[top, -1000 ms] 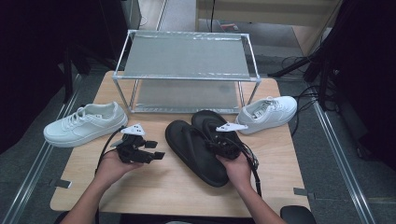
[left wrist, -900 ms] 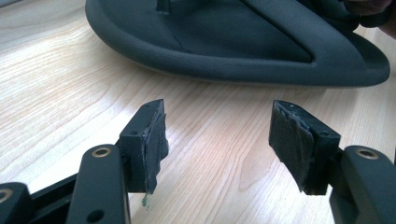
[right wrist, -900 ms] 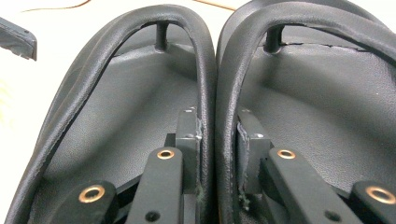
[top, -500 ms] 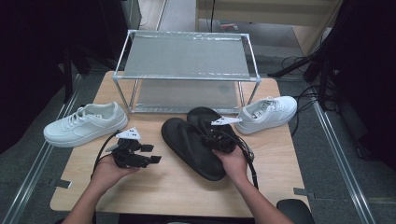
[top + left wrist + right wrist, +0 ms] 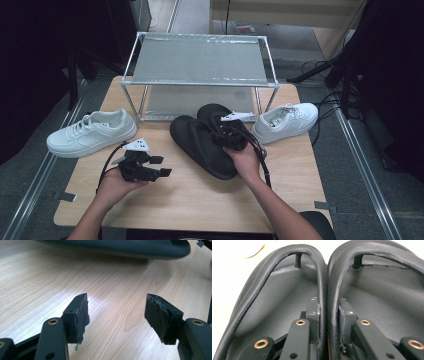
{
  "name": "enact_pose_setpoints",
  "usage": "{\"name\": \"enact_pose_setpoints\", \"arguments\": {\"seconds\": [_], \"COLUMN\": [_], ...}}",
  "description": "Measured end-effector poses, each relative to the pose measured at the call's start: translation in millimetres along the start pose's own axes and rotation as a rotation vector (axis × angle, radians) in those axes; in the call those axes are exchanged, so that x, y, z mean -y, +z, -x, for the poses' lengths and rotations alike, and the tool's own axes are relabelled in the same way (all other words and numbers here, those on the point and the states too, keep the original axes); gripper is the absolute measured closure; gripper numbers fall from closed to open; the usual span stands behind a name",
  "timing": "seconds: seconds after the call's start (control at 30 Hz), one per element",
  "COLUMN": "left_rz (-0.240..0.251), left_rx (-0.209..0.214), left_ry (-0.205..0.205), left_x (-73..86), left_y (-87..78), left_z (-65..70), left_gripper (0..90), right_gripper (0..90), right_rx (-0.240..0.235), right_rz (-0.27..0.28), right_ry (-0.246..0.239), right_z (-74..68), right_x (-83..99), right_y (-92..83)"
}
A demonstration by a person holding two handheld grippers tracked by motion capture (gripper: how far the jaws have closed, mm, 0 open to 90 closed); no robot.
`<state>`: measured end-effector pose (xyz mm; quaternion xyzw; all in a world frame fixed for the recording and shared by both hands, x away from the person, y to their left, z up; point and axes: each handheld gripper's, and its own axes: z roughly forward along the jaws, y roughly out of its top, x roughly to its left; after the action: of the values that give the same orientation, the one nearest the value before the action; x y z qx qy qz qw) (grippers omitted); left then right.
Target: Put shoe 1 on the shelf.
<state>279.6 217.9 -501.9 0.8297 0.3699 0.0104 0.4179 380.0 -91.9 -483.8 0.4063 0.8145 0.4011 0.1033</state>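
Note:
Two black flip-flops lie side by side in front of the rack, toes pointing toward it. My right gripper is among their straps. In the right gripper view, the right gripper is shut on the two inner straps, pinching them together between its pads. My left gripper is held low over the table's left front, jaws pointing right toward the flip-flops. In the left gripper view, the left gripper stands open over bare wood, and the sole edge of a flip-flop lies ahead.
A metal two-tier shoe rack stands at the back of the wooden table. One white sneaker lies at the left, another at the right beside the rack's leg. Cables trail from both grippers.
My right gripper has moved toward the rack and a little left, taking the pinched flip-flops with it. The left gripper has barely shifted.

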Motion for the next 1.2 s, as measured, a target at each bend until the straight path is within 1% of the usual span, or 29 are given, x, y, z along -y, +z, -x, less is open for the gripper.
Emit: {"name": "enact_pose_setpoints", "arguments": {"seconds": [0.1, 0.2, 0.43, 0.57, 0.63, 0.67, 0.77, 0.87, 0.97, 1.0, 1.07, 1.2], "left_rz": [0.001, 0.002, 0.005, 0.008, 0.006, 0.004, 0.004, 0.003, 0.008, 0.008, 0.008, 0.008], "left_rx": [0.0, 0.002, 0.007, 0.011, 0.013, 0.014, 0.018, 0.024, 0.029, 0.029, 0.032, 0.034], "left_ry": [-0.005, -0.001, -0.001, -0.001, 0.003, 0.003, 0.011, 0.018, 0.02, 0.021, 0.021, 0.029], "left_x": [-0.1, -0.2, -0.8, -1.6, -2.3, -2.8, -4.3, -6.2, -8.0, -8.9, -10.3, -12.9], "left_y": [-0.4, -0.3, 0.0, 0.0, 0.7, 1.2, 2.4, 3.5, 4.2, 4.1, 4.3, 4.6], "left_z": [-0.2, 0.1, 0.5, 0.4, 0.3, 0.2, 0.2, 0.0, -0.5, -0.6, -1.2, -2.4], "left_gripper": [35.9, 35.9, 35.9, 35.9, 35.9, 36.0, 36.0, 35.9, 35.9, 35.9, 36.0, 36.0], "right_gripper": [75.4, 75.4, 75.4, 75.4, 75.4, 75.4, 75.4, 75.4, 75.4, 75.3, 75.3, 75.3], "right_rx": [0.015, 0.027, 0.025, 0.038, 0.04, 0.041, 0.059, 0.079, 0.089, 0.093, 0.095, 0.112], "right_rz": [0.0, -0.005, -0.006, 0.013, 0.013, 0.016, 0.031, 0.025, 0.037, 0.048, 0.066, 0.059], "right_ry": [0.005, 0.019, 0.057, 0.081, 0.093, 0.106, 0.112, 0.13, 0.15, 0.149, 0.164, 0.205], "right_z": [5.7, 11.5, 20.2, 22.6, 24.0, 24.5, 25.5, 26.4, 24.2, 24.2, 23.6, 23.1], "right_x": [-7.5, -14.0, -24.9, -29.5, -32.8, -34.3, -38.9, -44.3, -49.3, -50.0, -50.0, -45.3], "right_y": [4.9, 9.9, 22.8, 30.1, 33.4, 34.8, 40.0, 47.2, 54.7, 56.8, 60.2, 69.0]}}
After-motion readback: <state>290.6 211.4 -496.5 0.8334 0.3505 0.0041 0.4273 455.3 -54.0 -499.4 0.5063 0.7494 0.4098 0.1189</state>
